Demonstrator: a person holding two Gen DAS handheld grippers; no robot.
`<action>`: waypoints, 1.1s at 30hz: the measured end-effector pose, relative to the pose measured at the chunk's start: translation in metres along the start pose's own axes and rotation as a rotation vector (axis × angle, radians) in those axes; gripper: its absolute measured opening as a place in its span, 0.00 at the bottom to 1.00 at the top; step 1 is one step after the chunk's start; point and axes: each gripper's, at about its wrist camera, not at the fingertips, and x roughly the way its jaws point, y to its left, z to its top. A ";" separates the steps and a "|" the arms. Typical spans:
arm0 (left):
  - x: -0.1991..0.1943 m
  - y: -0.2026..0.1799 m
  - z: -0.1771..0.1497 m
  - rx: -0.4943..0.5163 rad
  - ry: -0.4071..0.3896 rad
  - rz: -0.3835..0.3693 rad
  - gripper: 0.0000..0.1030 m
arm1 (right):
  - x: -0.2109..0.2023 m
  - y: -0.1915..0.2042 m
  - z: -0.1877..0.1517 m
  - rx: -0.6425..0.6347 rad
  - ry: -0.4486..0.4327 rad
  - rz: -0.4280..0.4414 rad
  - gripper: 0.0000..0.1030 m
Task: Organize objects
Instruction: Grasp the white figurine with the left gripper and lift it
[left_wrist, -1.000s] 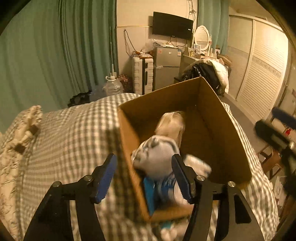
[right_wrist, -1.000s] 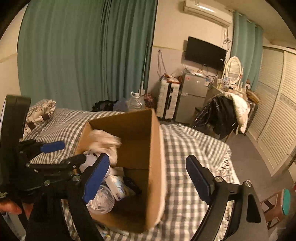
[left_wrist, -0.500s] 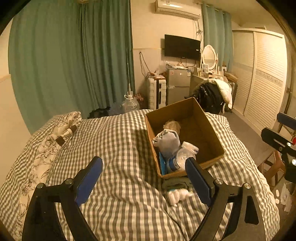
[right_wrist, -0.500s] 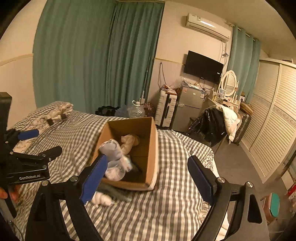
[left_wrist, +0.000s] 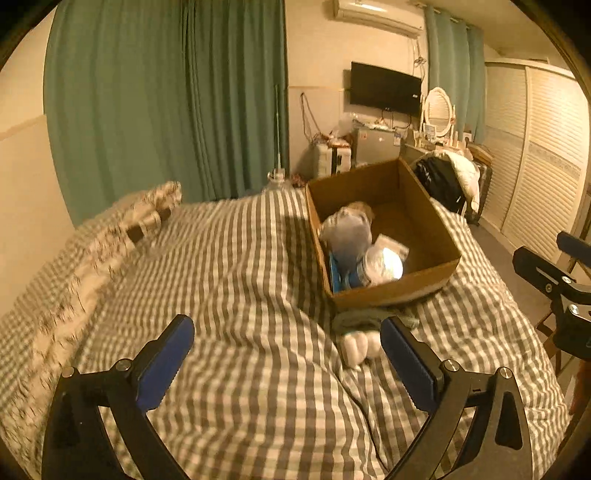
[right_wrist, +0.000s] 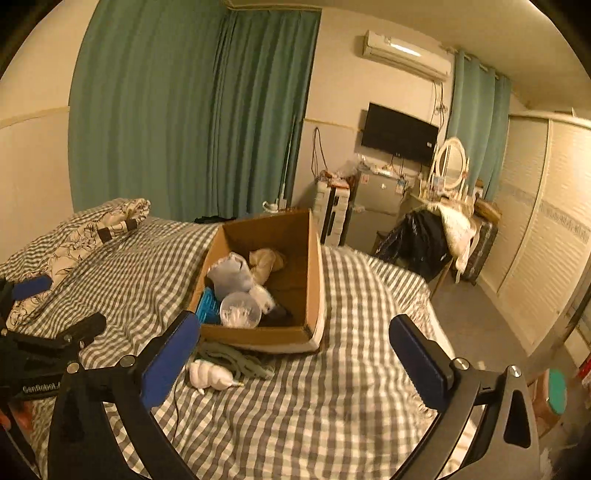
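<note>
Two grippers are standing over the checked bedspread (right_wrist: 332, 406), both with jaws opening wide and nothing between the blue pads. The left gripper (left_wrist: 286, 363) is hovering short of the cardboard box (left_wrist: 391, 295); its right finger (left_wrist: 406, 363) is lying just beside a white rolled item (left_wrist: 356, 349), apart from it as far as the view shows. The right gripper (right_wrist: 293, 354) is pointing toward the same box's near right corner, its left finger (right_wrist: 168, 363) sitting near that white item (right_wrist: 208, 374).

The white item is lying on the bedspread just in front of the box's near wall, its long axis running roughly along that wall. A grey-green cloth (right_wrist: 236, 360) is lying between it and the box, touching the wall's foot.

Inside the box, against its left wall, a grey soft thing (right_wrist: 231, 275) is standing over a blue item (right_wrist: 207, 310) and a clear round container (right_wrist: 240, 310); a beige bundle (right_wrist: 267, 260) is lying behind them.
</note>
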 end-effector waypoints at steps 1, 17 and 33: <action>0.004 -0.001 -0.005 -0.001 0.014 -0.001 1.00 | 0.005 -0.001 -0.006 0.012 0.012 0.001 1.00; 0.029 -0.012 -0.015 -0.015 0.079 0.004 1.00 | 0.036 -0.005 -0.030 0.016 0.097 0.013 1.00; 0.070 -0.027 -0.021 -0.055 0.173 -0.002 1.00 | 0.066 -0.020 -0.038 -0.006 0.129 -0.010 1.00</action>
